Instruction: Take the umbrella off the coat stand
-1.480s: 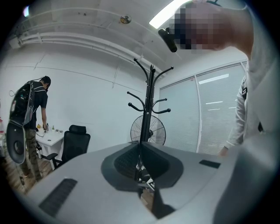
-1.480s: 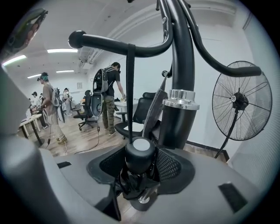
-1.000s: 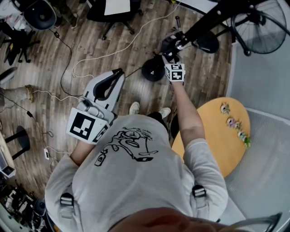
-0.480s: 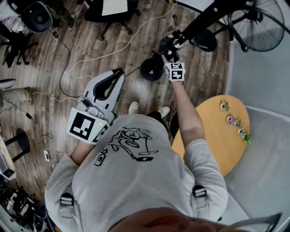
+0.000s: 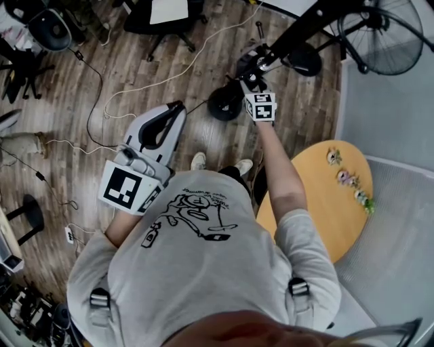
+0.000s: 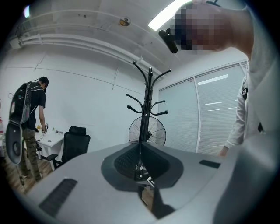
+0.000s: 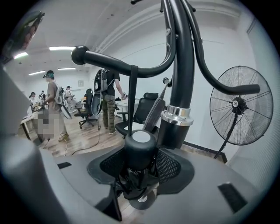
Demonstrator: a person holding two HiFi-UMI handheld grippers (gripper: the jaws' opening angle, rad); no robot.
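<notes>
The black coat stand [image 7: 182,83] rises right in front of my right gripper [image 7: 140,162]. That gripper is shut on the black folded umbrella [image 7: 140,151], its pads pressing the round handle from both sides. The umbrella's strap [image 7: 132,100] runs up and loops over a curved hook arm [image 7: 113,61] of the stand. In the head view the right gripper [image 5: 256,69] sits against the slanting pole [image 5: 305,30], above the stand's round base [image 5: 224,103]. My left gripper [image 5: 179,108] hangs further left at waist height, away from the stand, shut with nothing in it [image 6: 141,169].
A standing fan [image 5: 383,37] is just right of the stand. A round wooden table [image 5: 319,223] with small figurines [image 5: 349,183] lies at my right. Cables [image 5: 102,101] trail over the wood floor, and an office chair [image 5: 169,17] stands beyond. People [image 7: 54,105] stand far off.
The right gripper has risen slightly along the stand with the umbrella handle still in it. The left gripper has stayed where it was.
</notes>
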